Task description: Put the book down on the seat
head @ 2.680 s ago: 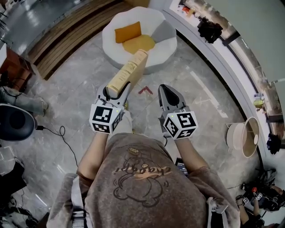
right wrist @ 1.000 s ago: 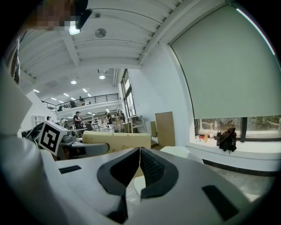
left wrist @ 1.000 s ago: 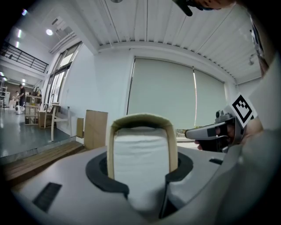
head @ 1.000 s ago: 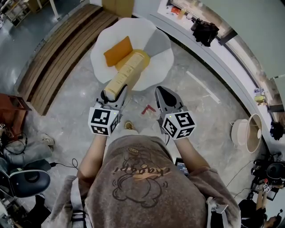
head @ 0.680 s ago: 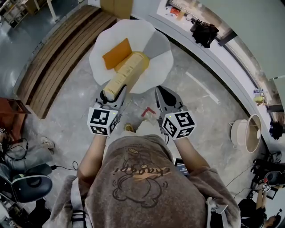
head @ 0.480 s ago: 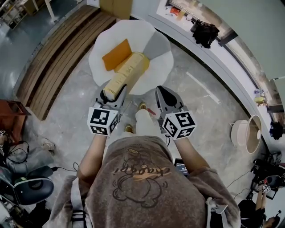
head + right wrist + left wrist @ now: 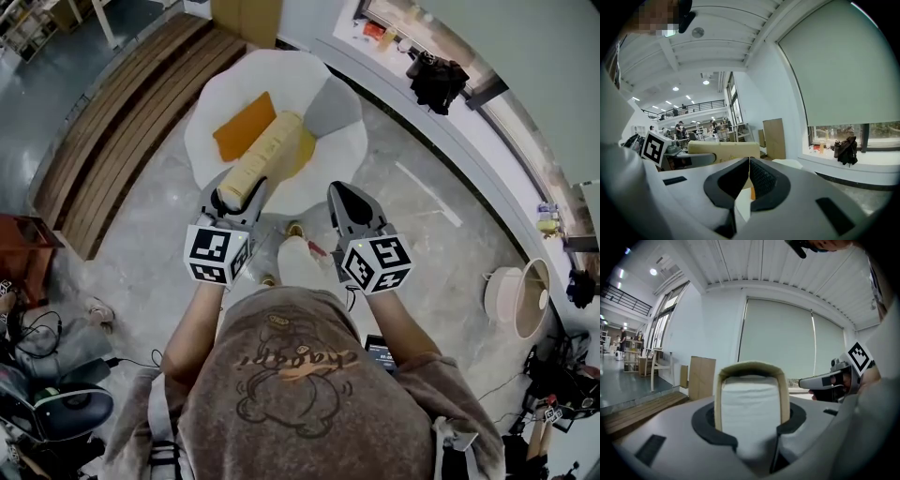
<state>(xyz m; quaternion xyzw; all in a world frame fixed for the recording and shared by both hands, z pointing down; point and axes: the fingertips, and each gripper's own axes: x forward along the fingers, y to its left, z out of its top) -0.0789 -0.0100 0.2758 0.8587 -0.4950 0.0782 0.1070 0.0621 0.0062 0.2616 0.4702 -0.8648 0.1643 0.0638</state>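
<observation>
Head view: the left tool (image 7: 236, 195) is clamped on the near end of the thick book (image 7: 264, 157), holding it out towards the white seat (image 7: 342, 141) with its orange cushion (image 7: 242, 127), probably for lowering. The right tool (image 7: 349, 202), jaws together and empty, hovers alongside.

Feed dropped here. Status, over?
Left gripper shut on book, not yet down. Right gripper shut, empty. Orange cushion lies on seat.
</observation>
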